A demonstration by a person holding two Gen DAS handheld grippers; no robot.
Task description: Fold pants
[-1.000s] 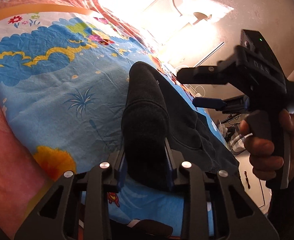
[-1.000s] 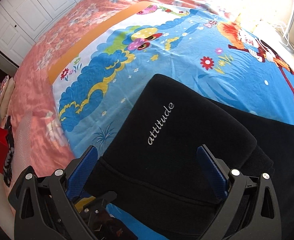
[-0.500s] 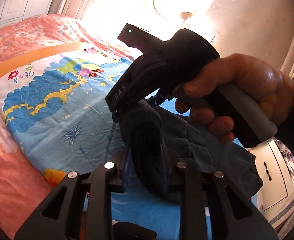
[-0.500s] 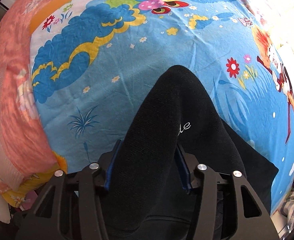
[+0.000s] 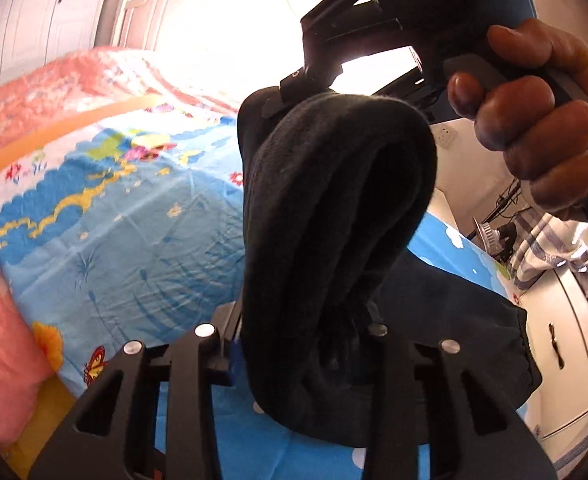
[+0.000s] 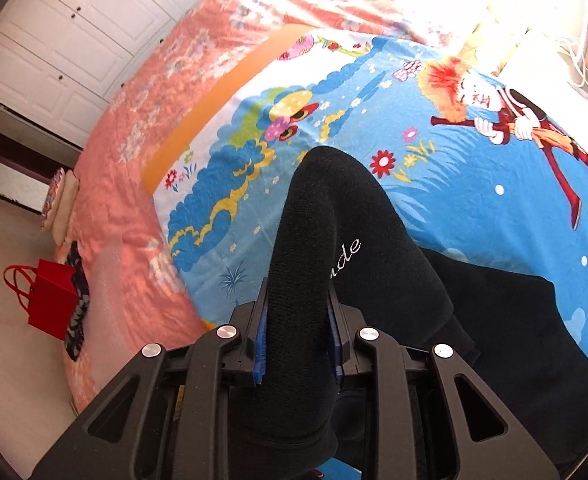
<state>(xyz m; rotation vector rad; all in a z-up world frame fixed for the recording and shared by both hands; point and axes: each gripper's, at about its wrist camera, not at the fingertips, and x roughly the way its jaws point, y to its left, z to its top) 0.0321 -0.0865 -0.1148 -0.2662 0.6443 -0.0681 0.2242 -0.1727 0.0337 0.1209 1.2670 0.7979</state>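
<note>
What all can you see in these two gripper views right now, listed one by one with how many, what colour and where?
pants: one, black, white lettering, bunched up off the bed between both grippers
cartoon sheet: one, mostly blue, spread on the bed
bedspread: one, pink floral, under the sheet
gift bag: one, red, on the floor beside the bed
wardrobe: one, white, behind the bed
cabinet: one, cream, right of the bed
left gripper: black, clamped on the pants
right gripper: black, blue pads, jaws closing on the pants
hand: one, around the right gripper's handle
</note>
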